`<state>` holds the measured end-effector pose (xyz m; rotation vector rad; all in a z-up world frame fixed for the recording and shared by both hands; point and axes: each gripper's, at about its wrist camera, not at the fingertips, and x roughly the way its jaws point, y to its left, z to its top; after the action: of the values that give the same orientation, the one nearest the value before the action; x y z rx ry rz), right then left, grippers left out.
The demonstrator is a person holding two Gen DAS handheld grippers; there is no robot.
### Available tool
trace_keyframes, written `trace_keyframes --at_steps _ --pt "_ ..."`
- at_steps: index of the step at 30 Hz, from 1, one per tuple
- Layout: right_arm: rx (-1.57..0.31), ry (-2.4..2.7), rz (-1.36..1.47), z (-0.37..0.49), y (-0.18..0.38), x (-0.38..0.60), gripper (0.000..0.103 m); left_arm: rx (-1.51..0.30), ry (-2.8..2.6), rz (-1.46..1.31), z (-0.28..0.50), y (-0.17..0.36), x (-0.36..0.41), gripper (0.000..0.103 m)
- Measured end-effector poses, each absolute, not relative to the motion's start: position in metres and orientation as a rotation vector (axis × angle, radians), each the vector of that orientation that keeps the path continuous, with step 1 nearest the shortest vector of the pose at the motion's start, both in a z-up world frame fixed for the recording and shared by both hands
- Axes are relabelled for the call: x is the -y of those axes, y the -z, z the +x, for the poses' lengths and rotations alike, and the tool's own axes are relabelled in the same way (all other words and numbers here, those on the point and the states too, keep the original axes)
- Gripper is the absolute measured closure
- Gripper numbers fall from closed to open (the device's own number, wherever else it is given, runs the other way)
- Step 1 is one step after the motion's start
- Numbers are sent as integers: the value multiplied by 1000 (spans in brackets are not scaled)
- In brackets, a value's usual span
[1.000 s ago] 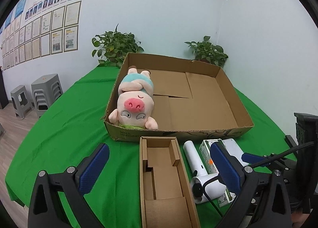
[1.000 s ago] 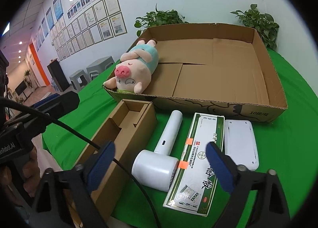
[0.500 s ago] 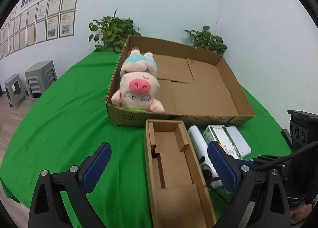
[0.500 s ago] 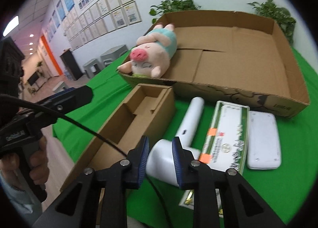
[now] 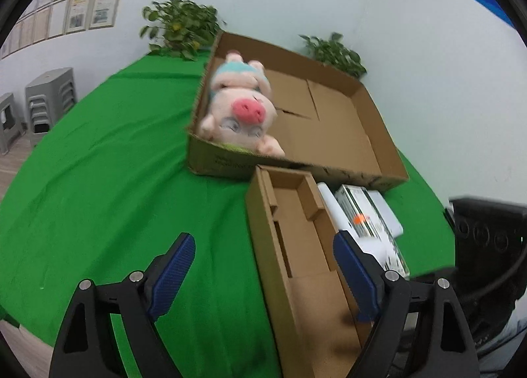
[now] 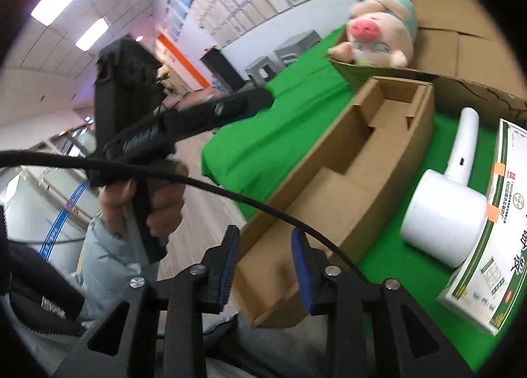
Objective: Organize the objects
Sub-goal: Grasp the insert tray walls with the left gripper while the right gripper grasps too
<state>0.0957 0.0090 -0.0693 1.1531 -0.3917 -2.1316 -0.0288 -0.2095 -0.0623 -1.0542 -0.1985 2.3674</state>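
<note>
Green-draped tabletop (image 5: 98, 164); at its back a wide shallow cardboard tray (image 5: 378, 134), with a pink plush pig (image 5: 242, 111) lying upside down in the tray's near-left corner, snout toward the camera, one paw over the front wall.

Just in front of the tray, a long open cardboard box (image 5: 296, 246) with folded inner partitions, its far end touching or nearly touching the tray's front wall; nothing inside.

To the right of that box, side by side on the cloth: a white hair dryer (image 6: 448, 210), barrel toward the viewer and handle pointing at the tray; a green-and-white carton (image 6: 494, 223) with orange tape tabs, touching the dryer's barrel; a flat white case (image 5: 385, 213) beyond the carton, partly hidden by it.

Left claw (image 5: 263, 266) wide, jaws closing, straddling the near part of the long box; blue pads clear of the cardboard, nothing gripped.

Right claw (image 6: 265, 266) fairly narrow, jaws opening, the near-left corner of the long box seen between the pads; pads not pressing on it, as far as visible; a black cable (image 6: 164, 174) crossing in front.

In the right wrist view, a hand (image 6: 145, 206) in a pale sleeve wrapped round the left claw's black grip; blurred in places.
</note>
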Motion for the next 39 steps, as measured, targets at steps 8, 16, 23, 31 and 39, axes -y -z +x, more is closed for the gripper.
trace_keyframes --at_steps 8,16,23,31,39 --pt "206 2202 1176 87 63 -2 68 191 -2291 -1192 -46 93 193 46" --pt "45 2157 1121 109 46 -8 51 158 -2257 -1233 -43 103 181 87" --pt "-110 2331 1122 102 38 -28 46 93 -2296 -1234 -35 98 174 92" --pt "-196 2371 1143 56 37 -29 46 155 -2321 -1241 -34 100 179 93" --pt "11 2433 1265 48 58 -16 47 155 -2342 -1246 -30 99 181 94"
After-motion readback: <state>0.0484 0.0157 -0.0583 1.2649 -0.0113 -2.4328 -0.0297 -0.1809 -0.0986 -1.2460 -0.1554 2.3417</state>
